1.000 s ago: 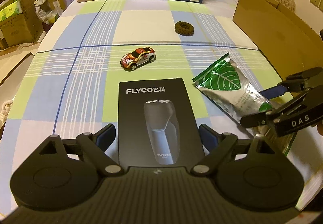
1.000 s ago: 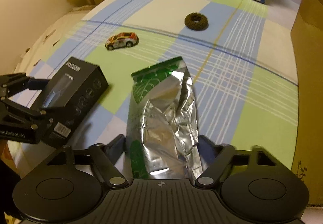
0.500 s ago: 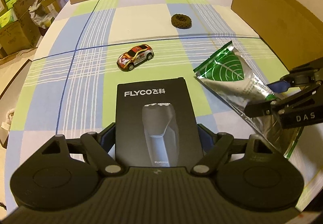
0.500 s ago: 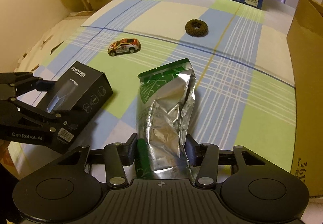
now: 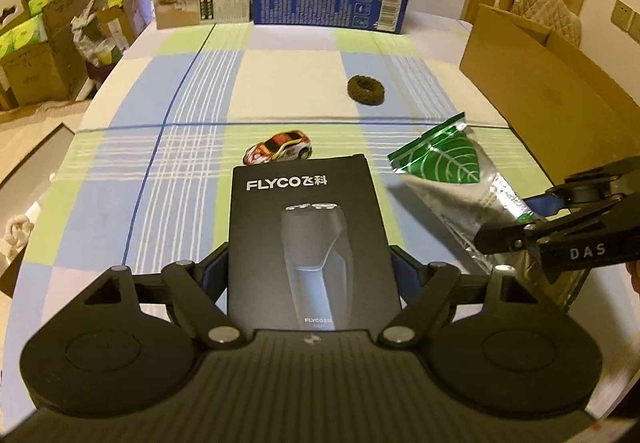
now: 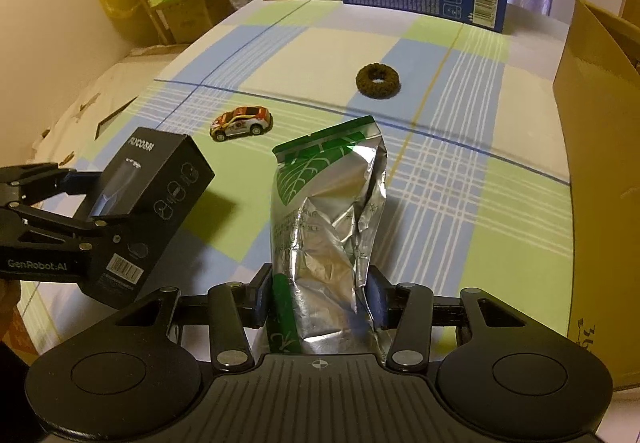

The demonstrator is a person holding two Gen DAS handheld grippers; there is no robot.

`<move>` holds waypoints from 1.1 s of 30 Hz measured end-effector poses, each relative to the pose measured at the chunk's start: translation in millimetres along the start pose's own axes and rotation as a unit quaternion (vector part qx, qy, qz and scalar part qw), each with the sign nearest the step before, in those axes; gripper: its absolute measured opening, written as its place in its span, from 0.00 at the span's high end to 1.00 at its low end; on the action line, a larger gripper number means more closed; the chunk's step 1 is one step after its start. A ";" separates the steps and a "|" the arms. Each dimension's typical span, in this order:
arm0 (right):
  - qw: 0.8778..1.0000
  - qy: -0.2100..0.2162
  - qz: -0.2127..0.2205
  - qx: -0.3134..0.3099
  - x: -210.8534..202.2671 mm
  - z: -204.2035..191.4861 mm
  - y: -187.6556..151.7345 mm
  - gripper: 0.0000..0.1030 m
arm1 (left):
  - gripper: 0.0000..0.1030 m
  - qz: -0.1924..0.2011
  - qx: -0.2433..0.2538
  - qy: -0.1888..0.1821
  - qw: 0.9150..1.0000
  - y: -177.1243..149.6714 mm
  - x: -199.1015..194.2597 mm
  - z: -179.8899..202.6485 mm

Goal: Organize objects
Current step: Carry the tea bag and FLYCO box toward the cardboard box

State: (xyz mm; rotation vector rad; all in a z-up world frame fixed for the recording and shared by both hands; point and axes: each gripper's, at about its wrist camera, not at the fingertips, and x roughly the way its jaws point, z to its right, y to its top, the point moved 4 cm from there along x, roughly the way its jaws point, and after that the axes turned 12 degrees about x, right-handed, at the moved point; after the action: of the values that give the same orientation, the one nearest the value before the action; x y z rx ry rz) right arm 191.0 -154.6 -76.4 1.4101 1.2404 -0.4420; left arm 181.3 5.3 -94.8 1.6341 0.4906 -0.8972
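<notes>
The left claw (image 5: 310,275) is clenched on the near end of a black rectangular cardboard shaver box (image 5: 308,239), holding it lifted and angled off the desk (image 5: 140,163) — probably ready to carry. Just right of the box, the right claw (image 6: 318,293) grips the bottom of a crinkled silver foil pouch with a green leaf print (image 6: 328,203), also raised. Beyond the box lie a small orange-and-white toy car (image 5: 280,152) and, farther off, a brown fuzzy ring (image 5: 365,90). A tall open cardboard carton (image 6: 600,163) stands well right of the box — likely the destination.

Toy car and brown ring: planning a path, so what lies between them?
Only bare checked cloth lies between the toy car and brown ring, clearest in the right wrist view.
</notes>
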 end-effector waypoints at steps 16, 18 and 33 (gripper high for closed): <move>0.999 -0.006 0.035 0.027 -36.8 9.8 -8.6 0.57 | 0.25 0.007 -0.015 0.001 1.000 -0.7 -16.7 10.4; 0.998 -0.006 0.041 0.040 -44.1 11.3 -13.2 0.57 | 0.25 0.016 -0.016 0.002 1.000 2.8 -27.5 16.4; 0.987 -0.039 0.107 0.118 -151.1 30.7 -62.1 0.57 | 0.25 0.047 0.001 -0.023 0.999 21.2 -88.7 99.7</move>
State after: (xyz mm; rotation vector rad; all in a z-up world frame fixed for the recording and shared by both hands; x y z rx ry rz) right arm 93.8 -258.1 10.1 1.6910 0.9849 -0.5025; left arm 112.4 -82.5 -18.6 1.6220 0.3770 -0.8629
